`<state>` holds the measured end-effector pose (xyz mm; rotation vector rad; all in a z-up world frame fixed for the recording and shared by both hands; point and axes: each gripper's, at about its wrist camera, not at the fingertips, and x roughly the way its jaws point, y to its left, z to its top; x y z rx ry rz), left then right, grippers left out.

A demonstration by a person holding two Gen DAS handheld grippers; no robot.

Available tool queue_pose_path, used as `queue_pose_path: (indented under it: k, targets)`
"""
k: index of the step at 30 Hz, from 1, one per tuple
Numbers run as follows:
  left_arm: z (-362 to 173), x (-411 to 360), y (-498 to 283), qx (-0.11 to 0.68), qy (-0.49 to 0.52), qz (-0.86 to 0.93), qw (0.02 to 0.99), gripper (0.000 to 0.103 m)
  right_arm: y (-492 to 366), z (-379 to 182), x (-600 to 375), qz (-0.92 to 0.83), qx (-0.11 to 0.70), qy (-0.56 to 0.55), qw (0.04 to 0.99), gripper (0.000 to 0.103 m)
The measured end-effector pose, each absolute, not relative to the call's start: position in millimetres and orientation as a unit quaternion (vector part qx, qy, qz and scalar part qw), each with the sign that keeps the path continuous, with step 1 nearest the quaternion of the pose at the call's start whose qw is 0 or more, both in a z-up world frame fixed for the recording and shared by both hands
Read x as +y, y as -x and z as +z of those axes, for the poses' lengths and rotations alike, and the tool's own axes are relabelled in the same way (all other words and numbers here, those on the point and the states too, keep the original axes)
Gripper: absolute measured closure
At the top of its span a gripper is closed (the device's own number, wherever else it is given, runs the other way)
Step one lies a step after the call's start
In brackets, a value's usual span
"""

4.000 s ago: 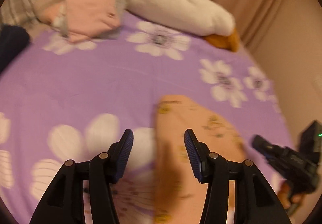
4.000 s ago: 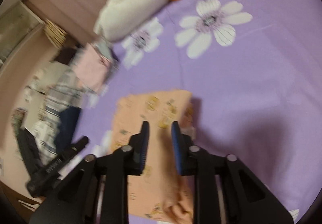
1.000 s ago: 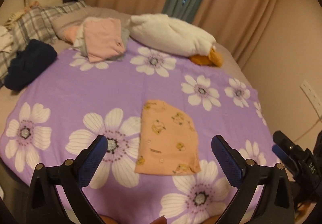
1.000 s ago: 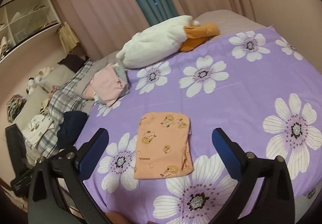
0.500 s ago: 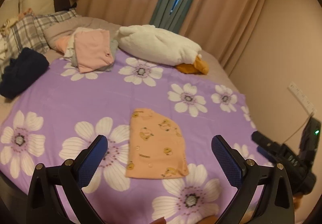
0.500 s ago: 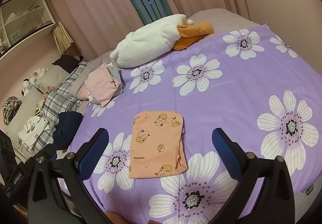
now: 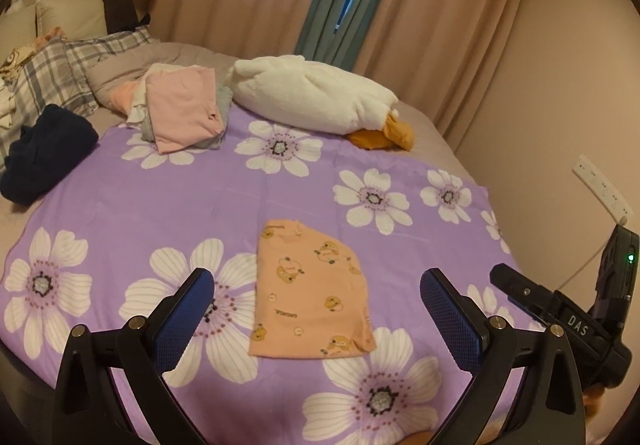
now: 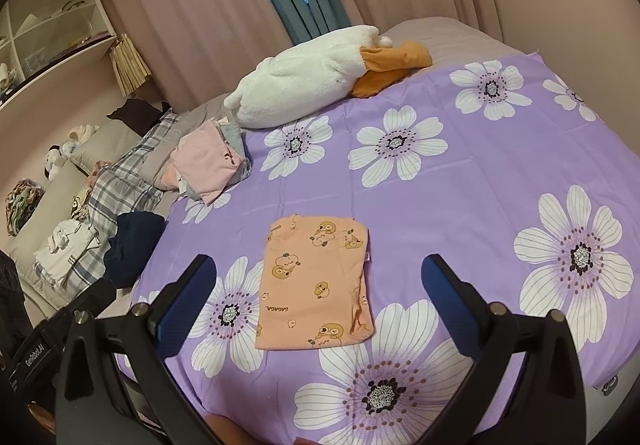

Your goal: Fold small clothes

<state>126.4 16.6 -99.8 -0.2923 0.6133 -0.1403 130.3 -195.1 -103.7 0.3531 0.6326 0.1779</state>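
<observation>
A small orange garment with a cartoon print lies folded flat on the purple flowered bedspread; it also shows in the right wrist view as the orange garment on the bedspread. My left gripper is open wide, held well above and short of the garment, with nothing between its fingers. My right gripper is likewise open and empty, raised back from the cloth. The right gripper's body appears at the right edge of the left wrist view.
A stack of folded pink and grey clothes sits at the far left of the bed, beside a white plush duck pillow. A dark blue garment and plaid bedding lie at the left. A wall with an outlet borders the right.
Four seconds ago both grippers were low over the orange garment, the right one nearly shut. Both have since opened wide and pulled up and back, leaving the garment folded flat.
</observation>
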Motion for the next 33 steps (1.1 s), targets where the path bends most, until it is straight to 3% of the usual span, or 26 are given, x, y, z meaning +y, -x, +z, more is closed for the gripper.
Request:
queue_pose_path:
  k: [33]
  targets:
    - [-99.1,15.3,-126.8,0.293,0.123,-0.045,0.947,0.001,-131.6,-106.6,-186.5,0.071,0.316,-0.142,0.935,0.000]
